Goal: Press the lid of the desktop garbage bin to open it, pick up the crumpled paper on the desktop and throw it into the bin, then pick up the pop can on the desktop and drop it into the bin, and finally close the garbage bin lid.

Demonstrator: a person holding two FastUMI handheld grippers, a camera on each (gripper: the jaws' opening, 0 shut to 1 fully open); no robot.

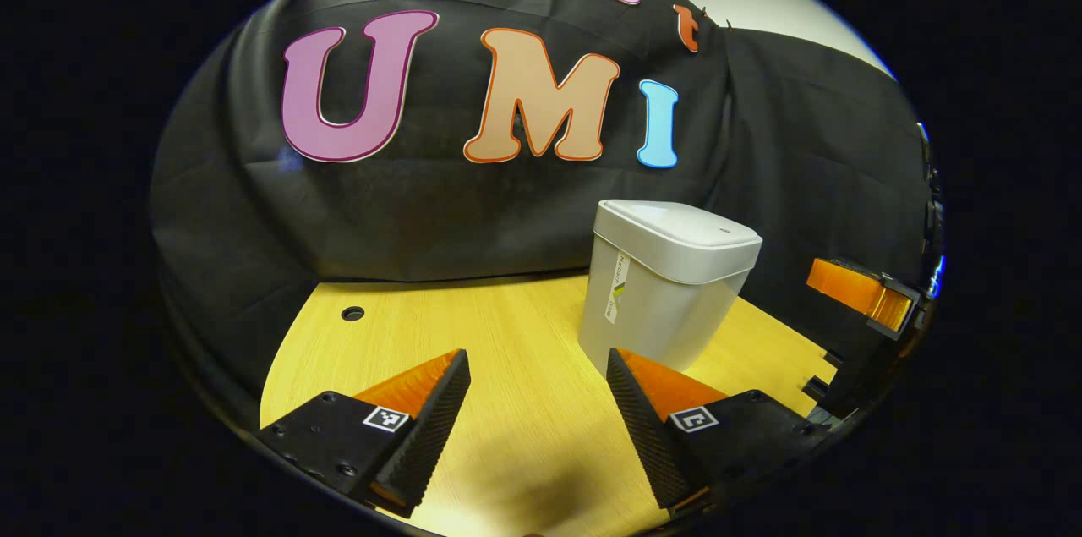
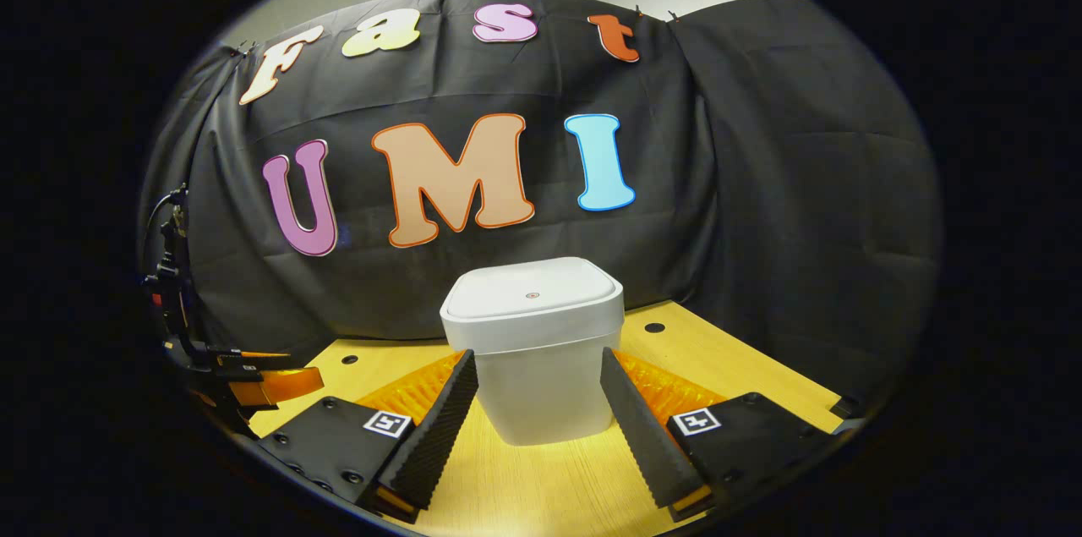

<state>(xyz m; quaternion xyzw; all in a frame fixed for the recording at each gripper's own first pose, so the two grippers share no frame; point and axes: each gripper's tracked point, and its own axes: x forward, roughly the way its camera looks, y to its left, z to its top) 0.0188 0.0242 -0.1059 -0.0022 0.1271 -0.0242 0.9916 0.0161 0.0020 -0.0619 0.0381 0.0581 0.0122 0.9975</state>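
A white desktop bin stands on the wooden table, its lid down. In the left gripper view it sits ahead and to the right of my left gripper, which is open and holds nothing. In the right gripper view the bin is straight ahead with its lid flat and shut. My right gripper is open, with one finger on each side of the bin's lower body. I cannot tell whether the fingers touch it.
The other gripper shows at the right edge of the left gripper view, and the left one at the left edge of the right gripper view. The tabletop has small round holes. Black cloth walls close the back and sides.
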